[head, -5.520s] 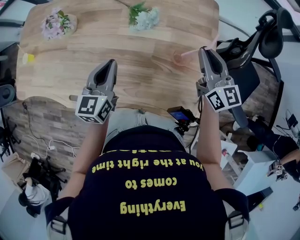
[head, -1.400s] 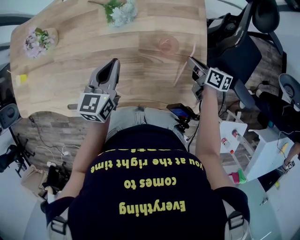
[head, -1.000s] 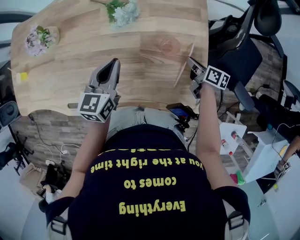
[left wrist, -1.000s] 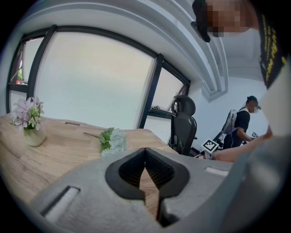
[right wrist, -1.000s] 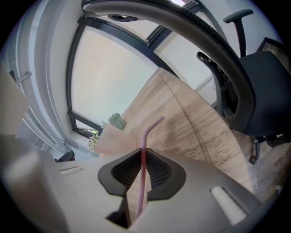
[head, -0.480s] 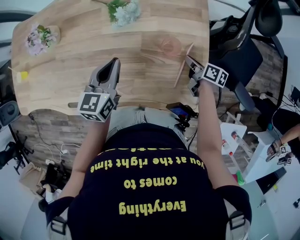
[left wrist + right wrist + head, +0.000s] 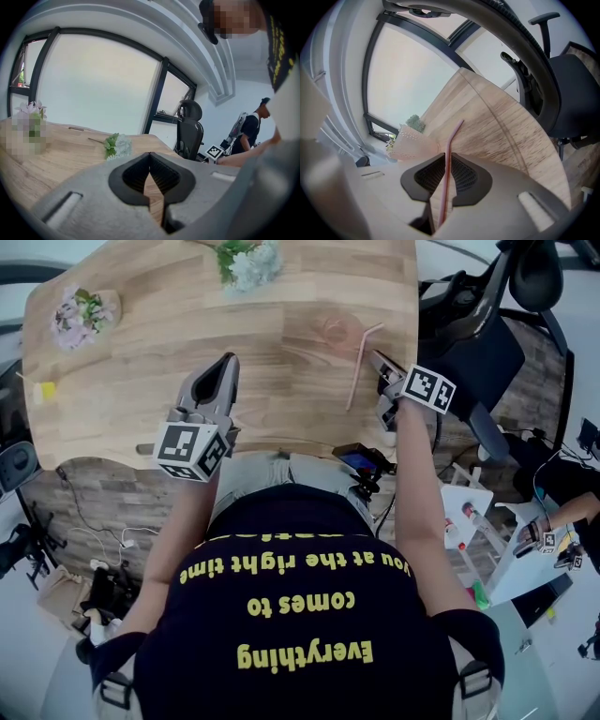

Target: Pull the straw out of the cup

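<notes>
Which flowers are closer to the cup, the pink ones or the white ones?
The white flowers at the far edge of the table. The cup is much nearer to them than to the pink flowers, over by the left corner.

Pink straw (image 7: 357, 367) just beside cup (image 7: 335, 331)
</notes>
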`<action>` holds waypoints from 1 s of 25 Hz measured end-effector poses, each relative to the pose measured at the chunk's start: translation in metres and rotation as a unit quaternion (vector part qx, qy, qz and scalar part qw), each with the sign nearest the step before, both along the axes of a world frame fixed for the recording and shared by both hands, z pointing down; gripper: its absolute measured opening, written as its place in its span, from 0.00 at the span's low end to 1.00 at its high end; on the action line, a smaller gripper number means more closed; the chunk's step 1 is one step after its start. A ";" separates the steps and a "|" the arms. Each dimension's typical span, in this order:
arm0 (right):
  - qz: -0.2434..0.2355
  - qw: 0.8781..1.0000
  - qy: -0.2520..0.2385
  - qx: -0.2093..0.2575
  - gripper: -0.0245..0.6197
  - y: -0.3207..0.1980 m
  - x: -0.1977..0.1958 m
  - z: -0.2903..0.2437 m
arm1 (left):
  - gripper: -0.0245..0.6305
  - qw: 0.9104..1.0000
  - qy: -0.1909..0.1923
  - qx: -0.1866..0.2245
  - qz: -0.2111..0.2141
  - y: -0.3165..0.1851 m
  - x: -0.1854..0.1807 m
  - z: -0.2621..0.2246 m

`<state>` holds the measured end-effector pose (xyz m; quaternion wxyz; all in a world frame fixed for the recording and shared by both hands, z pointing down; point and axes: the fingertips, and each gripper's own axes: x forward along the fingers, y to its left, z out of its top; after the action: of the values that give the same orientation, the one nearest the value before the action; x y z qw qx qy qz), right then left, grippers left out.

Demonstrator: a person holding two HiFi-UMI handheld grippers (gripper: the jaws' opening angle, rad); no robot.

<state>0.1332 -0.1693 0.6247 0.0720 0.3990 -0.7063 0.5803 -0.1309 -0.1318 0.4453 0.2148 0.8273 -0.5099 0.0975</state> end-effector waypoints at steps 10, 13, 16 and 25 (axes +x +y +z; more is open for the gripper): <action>0.029 0.998 -0.009 0.055 0.05 -0.010 0.008 -0.021 | 0.04 1.000 0.007 0.013 -0.007 0.007 -0.003 -0.007; 0.035 0.995 -0.005 0.095 0.05 -0.018 0.010 -0.038 | 0.04 1.000 0.006 0.016 -0.012 0.011 -0.005 -0.009; 0.042 0.989 0.010 0.141 0.05 -0.025 0.011 -0.057 | 0.04 1.000 0.006 0.019 -0.018 0.015 -0.008 -0.010; 0.019 0.966 0.016 0.259 0.05 -0.032 -0.003 -0.116 | 0.04 0.999 0.007 0.035 -0.040 0.027 -0.015 -0.016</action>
<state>0.1298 -0.2010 0.5082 -0.0337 0.4261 -0.8238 0.3724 -0.1454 -0.1046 0.4288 0.1934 0.8141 -0.5437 0.0652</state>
